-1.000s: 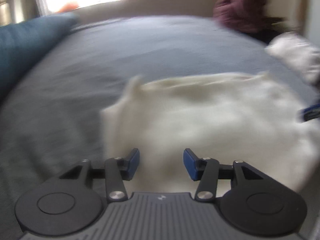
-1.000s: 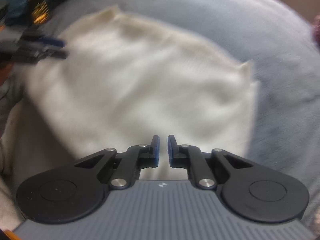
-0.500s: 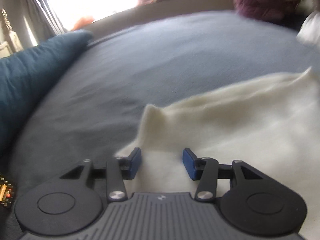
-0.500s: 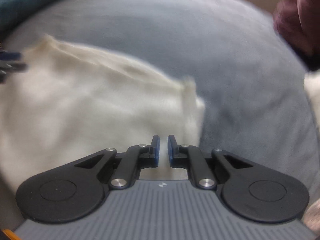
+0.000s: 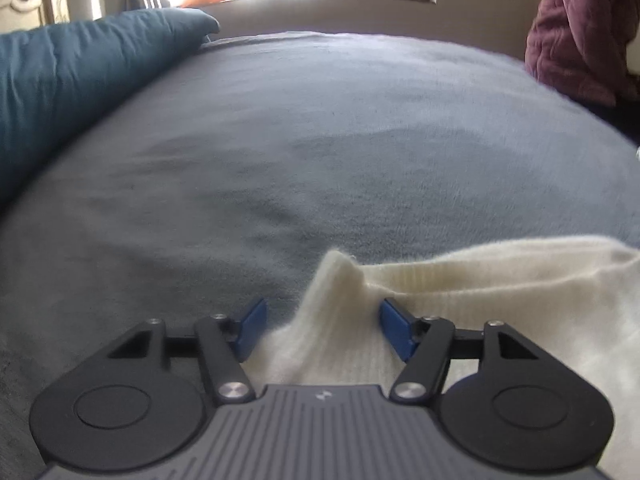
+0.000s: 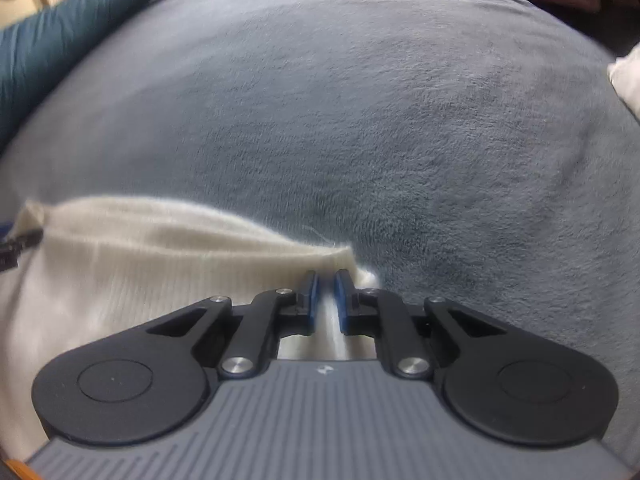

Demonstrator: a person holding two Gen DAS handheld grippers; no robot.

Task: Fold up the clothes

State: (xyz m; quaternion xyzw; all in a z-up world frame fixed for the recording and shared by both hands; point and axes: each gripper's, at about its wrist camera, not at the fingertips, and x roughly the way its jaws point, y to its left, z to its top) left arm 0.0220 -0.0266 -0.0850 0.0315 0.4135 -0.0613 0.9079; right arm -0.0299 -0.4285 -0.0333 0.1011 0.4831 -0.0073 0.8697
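Grey blanket [image 5: 320,152] covers the bed and fills most of both views; soft pile, bare across the middle. Teal pillow [image 5: 72,80] along its far left edge. Someone in a maroon quilted jacket [image 5: 580,36] at the far right, beyond the bed. A bit of other white cloth [image 6: 626,76] at the right edge of the right wrist view.

Cream knit sweater [image 5: 480,300] lies on the near part of the blanket, spread between the two tools, its ribbed far edge running across. A second ago it filled both views; now only its near strip shows, with open blanket ahead. Reads as both hands having drawn outward to the two ends of that edge, pulling it flat.

Left gripper [image 5: 322,330]: jaws well apart and opening. A peaked corner of the sweater stands between the blue pads [image 5: 394,332], touching neither side firmly; half a second ago the gap was narrower. Looks like a release of that corner.

Right gripper [image 6: 325,298]: jaws nearly together, clamped on the sweater's other corner [image 6: 352,264], knit pinched up between them.

Judgement: the garment is laid out and smoothed, not yet folded. With the left corner let go, the right should follow, then a fresh grip for the first fold.
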